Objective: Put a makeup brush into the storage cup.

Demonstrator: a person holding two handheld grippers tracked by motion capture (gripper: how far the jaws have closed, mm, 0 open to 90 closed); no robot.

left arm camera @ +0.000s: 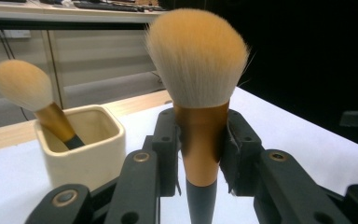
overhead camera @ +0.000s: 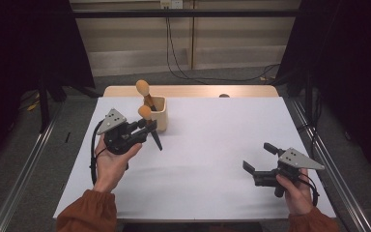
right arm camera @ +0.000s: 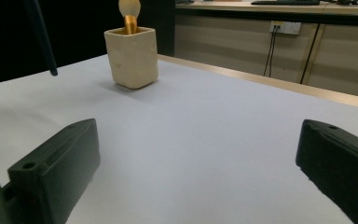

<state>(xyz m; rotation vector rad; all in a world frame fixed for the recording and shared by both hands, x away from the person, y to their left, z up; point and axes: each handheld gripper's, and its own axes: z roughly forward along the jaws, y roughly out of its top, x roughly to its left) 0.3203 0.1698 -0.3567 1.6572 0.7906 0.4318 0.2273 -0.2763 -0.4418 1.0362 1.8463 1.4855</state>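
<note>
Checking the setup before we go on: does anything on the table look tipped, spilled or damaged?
Nothing stands out. The cream cup stands upright on the table with one brush leaning in it. The left gripper holds a second brush upright by its gold collar. The right gripper is open.

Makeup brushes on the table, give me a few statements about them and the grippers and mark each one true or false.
1. The left gripper is shut on a makeup brush. True.
2. That brush is held with its bristles pointing down. False: its bristles point up and the dark handle hangs below.
3. A second brush stands in the cream cup. True.
4. The right gripper holds a brush too. False: it is open with nothing between its jaws.
5. The cream cup lies on its side. False: it stands upright on the white table.
</note>
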